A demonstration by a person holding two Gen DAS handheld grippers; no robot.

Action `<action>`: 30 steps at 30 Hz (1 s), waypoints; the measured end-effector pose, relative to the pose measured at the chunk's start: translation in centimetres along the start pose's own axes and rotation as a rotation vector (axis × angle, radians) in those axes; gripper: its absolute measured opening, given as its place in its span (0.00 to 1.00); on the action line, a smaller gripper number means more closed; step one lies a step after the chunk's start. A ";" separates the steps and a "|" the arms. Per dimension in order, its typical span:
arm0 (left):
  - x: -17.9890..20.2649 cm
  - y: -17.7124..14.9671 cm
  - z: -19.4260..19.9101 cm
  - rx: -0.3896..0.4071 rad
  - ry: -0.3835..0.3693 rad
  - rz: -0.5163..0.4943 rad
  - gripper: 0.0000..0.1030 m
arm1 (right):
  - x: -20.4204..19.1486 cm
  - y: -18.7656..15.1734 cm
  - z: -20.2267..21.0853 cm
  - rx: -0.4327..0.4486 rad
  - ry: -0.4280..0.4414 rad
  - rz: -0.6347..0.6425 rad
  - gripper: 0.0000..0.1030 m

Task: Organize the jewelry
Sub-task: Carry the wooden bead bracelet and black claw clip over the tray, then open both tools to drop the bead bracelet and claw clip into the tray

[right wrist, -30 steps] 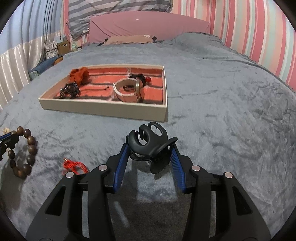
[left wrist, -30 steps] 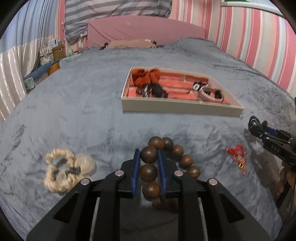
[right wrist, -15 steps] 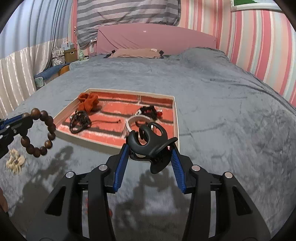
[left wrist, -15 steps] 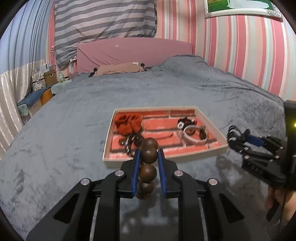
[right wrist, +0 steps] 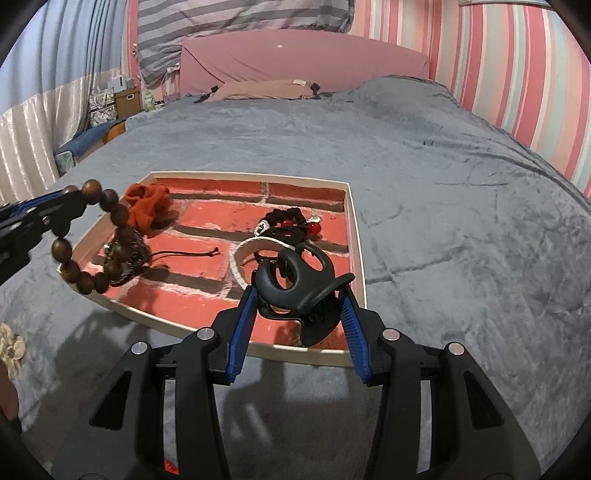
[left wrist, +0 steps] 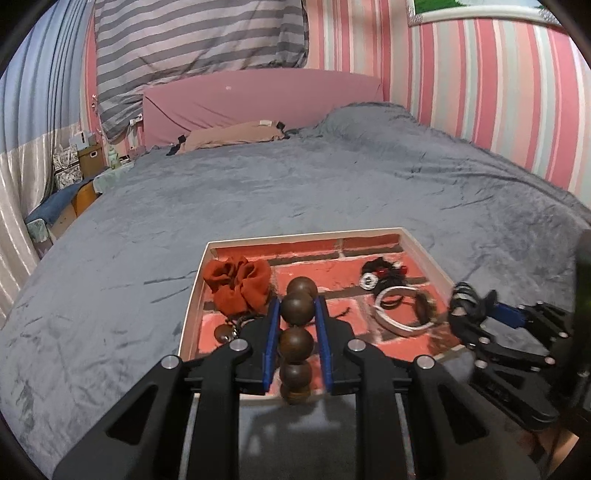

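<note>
Left gripper (left wrist: 295, 314) clenched on wooden bead bracelet (left wrist: 296, 311) | right gripper (right wrist: 299, 306) clamping black hair claw (right wrist: 299, 280) | tray (right wrist: 356, 240) at 12 o'clock, holding orange scrunchie (left wrist: 238, 282) at 10 o'clock

Readable text: you have none to read in either view.
Tray (right wrist: 356, 236): its lining shows you a printed red brick pattern, no lettering.
Wall picture (left wrist: 476, 9): far right, you see only its lower edge and frame, no words.
Boxes beside the bed (left wrist: 86, 162): far left, too small and blurred for you to make out any label.
</note>
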State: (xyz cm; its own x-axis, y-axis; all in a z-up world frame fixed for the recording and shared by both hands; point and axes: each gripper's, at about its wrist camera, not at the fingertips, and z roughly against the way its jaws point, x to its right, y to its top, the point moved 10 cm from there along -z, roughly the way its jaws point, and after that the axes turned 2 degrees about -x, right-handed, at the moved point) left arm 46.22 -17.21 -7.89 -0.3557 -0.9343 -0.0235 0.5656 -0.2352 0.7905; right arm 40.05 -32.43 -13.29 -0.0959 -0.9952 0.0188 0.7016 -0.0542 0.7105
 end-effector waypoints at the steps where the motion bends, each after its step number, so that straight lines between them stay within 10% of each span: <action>1: -0.3 0.0 -0.8 -0.011 0.001 0.006 0.19 | 0.1 0.1 -0.2 -0.001 -0.004 0.001 0.44; 30: -4.0 -5.9 -7.2 -0.155 0.078 0.084 0.20 | 1.4 -1.6 -4.3 -0.047 -0.017 -0.047 0.45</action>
State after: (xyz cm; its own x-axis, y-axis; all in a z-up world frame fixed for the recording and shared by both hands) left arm 49.68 -13.98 -16.87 -0.2473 -0.9688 -0.0133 0.7005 -0.1883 0.6884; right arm 41.88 -34.06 -17.42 -0.1415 -0.9899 -0.0019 0.7282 -0.1054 0.6772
